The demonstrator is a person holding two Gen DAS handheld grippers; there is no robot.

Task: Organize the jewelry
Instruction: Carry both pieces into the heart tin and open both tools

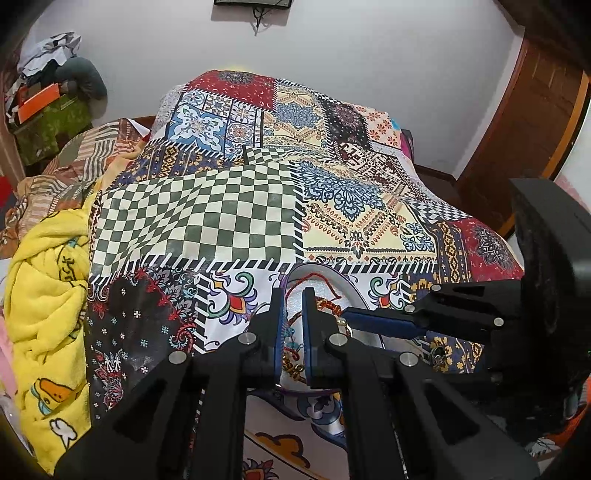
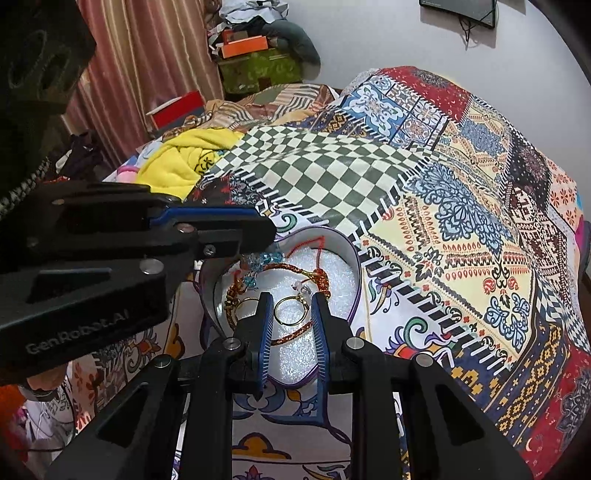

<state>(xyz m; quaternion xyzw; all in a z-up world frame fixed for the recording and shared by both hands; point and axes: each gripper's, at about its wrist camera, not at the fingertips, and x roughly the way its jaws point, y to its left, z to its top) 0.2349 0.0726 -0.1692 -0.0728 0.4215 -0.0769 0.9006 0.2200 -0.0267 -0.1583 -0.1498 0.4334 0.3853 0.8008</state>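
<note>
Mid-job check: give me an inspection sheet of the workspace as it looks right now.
Surface: bed under a patchwork quilt.
Job's things: heart-shaped tin, open, on the quilt, holding a gold ring, a braided bracelet, red cord and blue beads.
Clutter: yellow blanket on the bed's far side; stacked boxes in the corner.
Grippers: left tongs and right tongs both open over the tin, gripping nothing; the ring shows between the right fingers.
Cables: one hanging below a wall screen.
Surroundings: curtain, white wall, wooden door.
</note>
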